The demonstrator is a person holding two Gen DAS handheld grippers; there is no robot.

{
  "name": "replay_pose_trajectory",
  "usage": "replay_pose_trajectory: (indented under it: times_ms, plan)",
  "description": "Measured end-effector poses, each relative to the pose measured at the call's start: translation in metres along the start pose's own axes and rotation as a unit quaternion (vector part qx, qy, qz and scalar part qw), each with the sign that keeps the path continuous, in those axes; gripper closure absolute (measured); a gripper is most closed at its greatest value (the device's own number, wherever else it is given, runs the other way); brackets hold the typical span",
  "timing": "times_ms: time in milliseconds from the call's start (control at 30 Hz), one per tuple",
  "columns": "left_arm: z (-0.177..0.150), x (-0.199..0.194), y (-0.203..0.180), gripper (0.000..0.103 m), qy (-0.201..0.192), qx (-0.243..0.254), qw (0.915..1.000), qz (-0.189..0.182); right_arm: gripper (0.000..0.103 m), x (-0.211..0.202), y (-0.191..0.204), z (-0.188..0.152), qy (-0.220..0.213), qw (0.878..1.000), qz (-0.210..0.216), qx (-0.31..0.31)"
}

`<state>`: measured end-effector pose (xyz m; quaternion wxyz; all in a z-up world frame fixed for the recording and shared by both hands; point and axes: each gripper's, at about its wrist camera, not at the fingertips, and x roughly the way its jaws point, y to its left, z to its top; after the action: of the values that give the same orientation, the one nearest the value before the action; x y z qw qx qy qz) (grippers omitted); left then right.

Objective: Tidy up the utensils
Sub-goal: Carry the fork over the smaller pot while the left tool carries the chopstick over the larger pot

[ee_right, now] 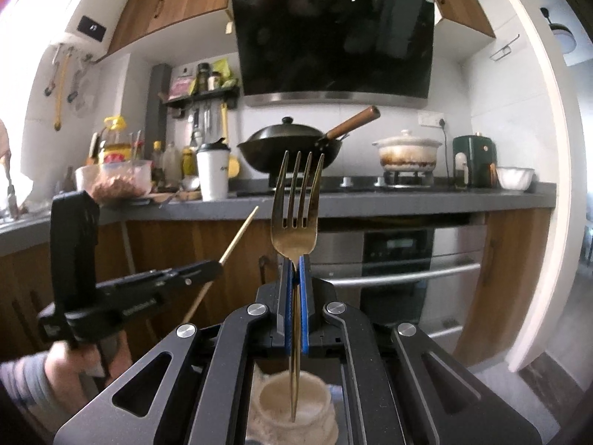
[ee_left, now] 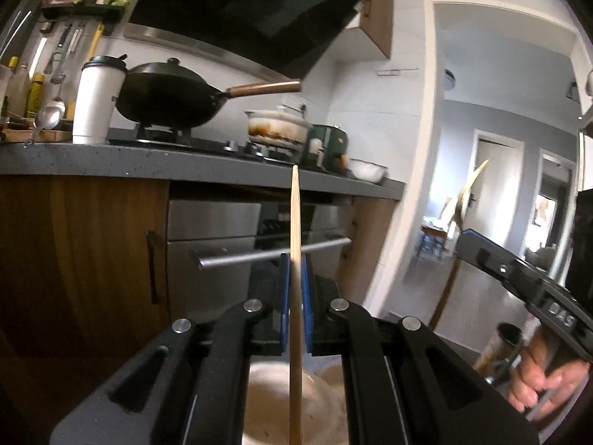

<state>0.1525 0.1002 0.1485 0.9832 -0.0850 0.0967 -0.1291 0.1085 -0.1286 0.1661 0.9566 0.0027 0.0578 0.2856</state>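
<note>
My left gripper (ee_left: pixel 295 259) is shut on a wooden chopstick (ee_left: pixel 295 222) that stands upright between the blue pads; its lower end reaches down over a pale bowl (ee_left: pixel 270 408). My right gripper (ee_right: pixel 295 261) is shut on a gold fork (ee_right: pixel 296 200), tines up, its handle pointing down into a white ribbed holder (ee_right: pixel 296 408). The right gripper also shows at the right in the left wrist view (ee_left: pixel 467 237), the fork seen edge-on (ee_left: pixel 469 189). The left gripper shows at the left in the right wrist view (ee_right: pixel 218 265) with the chopstick (ee_right: pixel 241 233) slanting.
A grey counter (ee_right: pixel 370 200) runs ahead with a black wok (ee_right: pixel 281 148), a white lidded pot (ee_right: pixel 407 152), a white tumbler (ee_right: pixel 212 170), a green appliance (ee_right: pixel 474 163) and bottles. An oven with a bar handle (ee_right: pixel 407 274) sits below. A doorway (ee_left: pixel 500 185) opens right.
</note>
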Motion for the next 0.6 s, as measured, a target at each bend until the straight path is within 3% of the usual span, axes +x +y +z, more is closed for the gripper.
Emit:
replay_pose_trajectory:
  times_ms: [200, 500, 600]
  plan:
    - [-0.016, 0.016, 0.014, 0.097, -0.032, -0.007, 0.9987, 0.038, 0.099, 0.022, -0.013, -0.028, 0.000, 0.999, -0.008, 0.035]
    - [-0.050, 0.002, 0.019, 0.097, -0.011, -0.001, 0.9988, 0.048, 0.099, 0.028, -0.014, -0.076, 0.021, 0.997, -0.024, 0.066]
    - [-0.060, -0.003, 0.017, 0.097, 0.000, 0.003, 0.9983, 0.057, 0.099, 0.033, -0.011, -0.087, 0.032, 0.998, -0.032, 0.050]
